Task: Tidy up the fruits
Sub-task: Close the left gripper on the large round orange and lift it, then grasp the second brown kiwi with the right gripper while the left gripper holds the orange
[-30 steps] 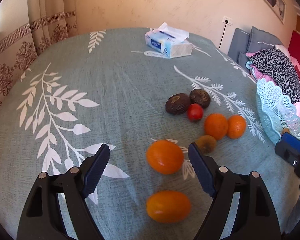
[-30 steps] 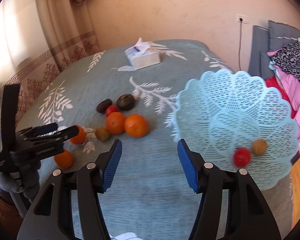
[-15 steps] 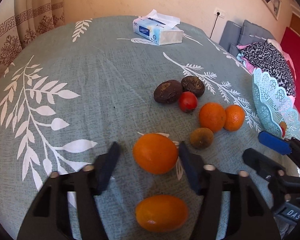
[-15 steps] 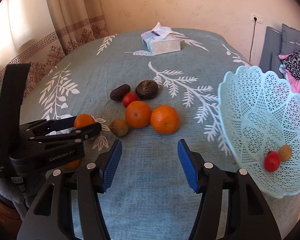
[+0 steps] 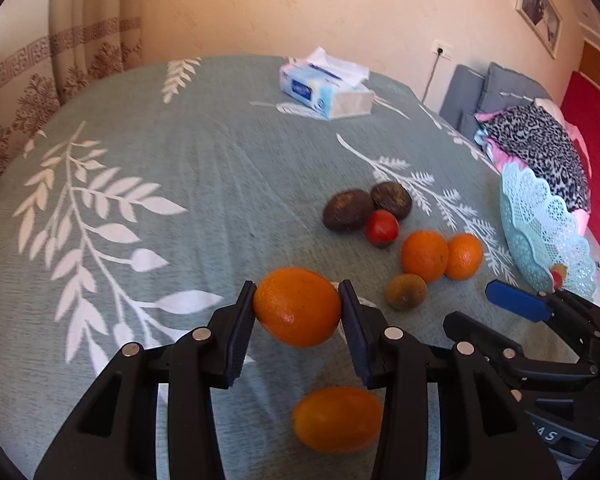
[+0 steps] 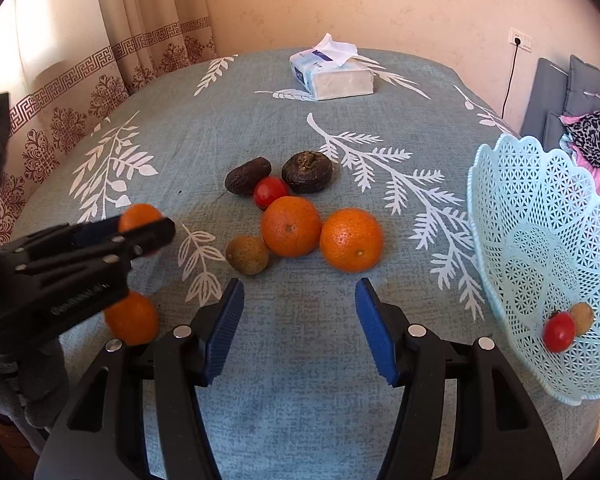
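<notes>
Left wrist view, centre frame: the left tool (image 5: 298, 307) is clamped on an orange (image 5: 297, 306) above the worktop (image 5: 172, 168). Right wrist view: the right tool (image 6: 298, 326) stands apart at lower centre, the basket (image 6: 540, 248) at right.

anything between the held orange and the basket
Yes. From the left gripper's orange toward the basket, the right gripper sits across the way, with the kiwi and two oranges beside it.
</notes>
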Action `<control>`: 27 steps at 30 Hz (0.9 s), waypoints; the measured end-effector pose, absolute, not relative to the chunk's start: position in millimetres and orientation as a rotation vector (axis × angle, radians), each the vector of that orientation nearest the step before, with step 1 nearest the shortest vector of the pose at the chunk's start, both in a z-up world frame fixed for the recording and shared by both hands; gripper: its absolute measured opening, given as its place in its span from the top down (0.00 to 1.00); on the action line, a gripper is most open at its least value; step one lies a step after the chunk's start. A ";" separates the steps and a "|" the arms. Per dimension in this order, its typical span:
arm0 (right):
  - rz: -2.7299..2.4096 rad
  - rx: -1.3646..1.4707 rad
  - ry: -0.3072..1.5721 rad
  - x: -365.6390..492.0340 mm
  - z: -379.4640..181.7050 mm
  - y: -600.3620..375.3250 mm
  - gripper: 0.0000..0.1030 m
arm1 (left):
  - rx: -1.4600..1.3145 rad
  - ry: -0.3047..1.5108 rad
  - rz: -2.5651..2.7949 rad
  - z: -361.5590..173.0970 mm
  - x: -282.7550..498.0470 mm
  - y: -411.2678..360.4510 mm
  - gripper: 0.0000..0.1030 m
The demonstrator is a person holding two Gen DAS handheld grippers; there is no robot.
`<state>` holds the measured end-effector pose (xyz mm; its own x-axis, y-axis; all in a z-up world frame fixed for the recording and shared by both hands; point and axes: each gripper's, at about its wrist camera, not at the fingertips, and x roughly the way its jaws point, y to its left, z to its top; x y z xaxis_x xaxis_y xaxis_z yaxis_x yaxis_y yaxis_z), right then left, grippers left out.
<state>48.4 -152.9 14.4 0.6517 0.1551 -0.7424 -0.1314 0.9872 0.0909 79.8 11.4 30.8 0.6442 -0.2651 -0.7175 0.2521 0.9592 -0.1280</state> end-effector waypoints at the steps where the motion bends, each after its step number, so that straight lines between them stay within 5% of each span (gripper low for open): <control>1: 0.163 0.025 0.846 49.5 13.7 -151.0 0.42 | -0.016 0.813 -0.287 31.8 79.3 12.7 0.59; 27: 0.192 0.061 0.896 67.8 -2.0 -133.8 0.42 | -0.052 0.755 -0.158 37.9 75.7 43.9 0.59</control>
